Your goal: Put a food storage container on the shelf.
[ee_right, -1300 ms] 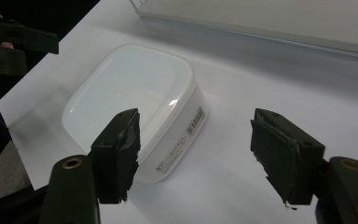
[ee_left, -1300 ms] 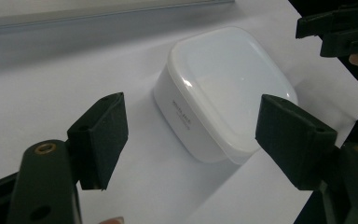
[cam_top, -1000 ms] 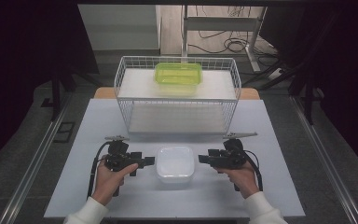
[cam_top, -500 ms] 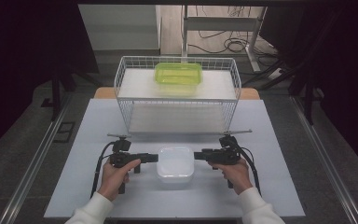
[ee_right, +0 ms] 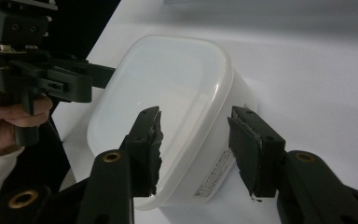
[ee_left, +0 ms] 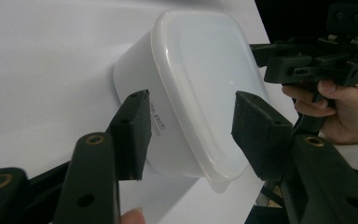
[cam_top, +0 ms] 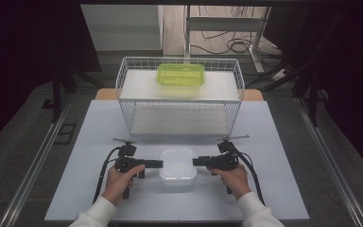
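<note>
Translucent white plastic, thin-walled and lidded, the container (cam_top: pixel 178 164) sits on the white table (cam_top: pixel 85 142) between both hands and looks empty – so probably light, a little flexible and slick-sided, safest taken at the stiffer rim under the lid at its two short ends. Left gripper (cam_top: pixel 156 164) and right gripper (cam_top: pixel 198 161) each straddle an end, their jaws just now closing yet apart, pads (ee_left: pixel 135 130) not visibly pressing the wall. Farther back stands a wire basket (cam_top: pixel 123 87) holding a green container (cam_top: pixel 180 78) – well apart.
</note>
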`<state>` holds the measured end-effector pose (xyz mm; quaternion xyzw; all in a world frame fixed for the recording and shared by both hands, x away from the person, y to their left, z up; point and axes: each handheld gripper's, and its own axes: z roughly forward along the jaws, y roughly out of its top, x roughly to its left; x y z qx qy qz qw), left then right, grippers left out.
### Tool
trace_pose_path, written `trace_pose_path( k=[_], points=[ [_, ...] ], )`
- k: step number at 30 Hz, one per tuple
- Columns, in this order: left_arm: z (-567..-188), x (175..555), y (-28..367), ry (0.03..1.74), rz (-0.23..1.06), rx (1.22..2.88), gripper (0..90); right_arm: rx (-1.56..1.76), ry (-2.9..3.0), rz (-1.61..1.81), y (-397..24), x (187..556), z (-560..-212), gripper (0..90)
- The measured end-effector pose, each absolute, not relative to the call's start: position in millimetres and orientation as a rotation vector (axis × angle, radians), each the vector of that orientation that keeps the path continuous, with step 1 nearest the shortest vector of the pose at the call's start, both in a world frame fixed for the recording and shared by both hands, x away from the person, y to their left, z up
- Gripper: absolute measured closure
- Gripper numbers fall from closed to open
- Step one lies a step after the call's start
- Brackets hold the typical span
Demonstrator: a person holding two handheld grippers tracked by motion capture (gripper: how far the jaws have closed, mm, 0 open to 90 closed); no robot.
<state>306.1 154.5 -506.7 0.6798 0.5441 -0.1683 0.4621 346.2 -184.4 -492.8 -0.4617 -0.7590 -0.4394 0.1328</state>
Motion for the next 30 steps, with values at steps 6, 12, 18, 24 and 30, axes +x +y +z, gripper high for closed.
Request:
trace_pose_path(
  k=[6,12,18,24,30],
  points=[
    [-513,307,156,1.343,-0.477,1.635,60.4,-1.340,-2.131,-1.265,-186,347,-497,60.7],
    [-514,304,156,1.353,-0.497,1.609,69.5,-1.371,-2.065,-1.242,-186,347,-500,67.5],
    [-509,297,155,1.356,-0.469,1.601,72.8,-1.384,-2.028,-1.256,-189,343,-497,71.6],
    [-503,292,156,1.333,-0.449,1.599,78.8,-1.358,-2.067,-1.296,-192,340,-491,76.3],
    [-500,290,153,1.323,-0.401,1.634,79.7,-1.334,-2.107,-1.317,-193,338,-487,78.1]
  ],
)
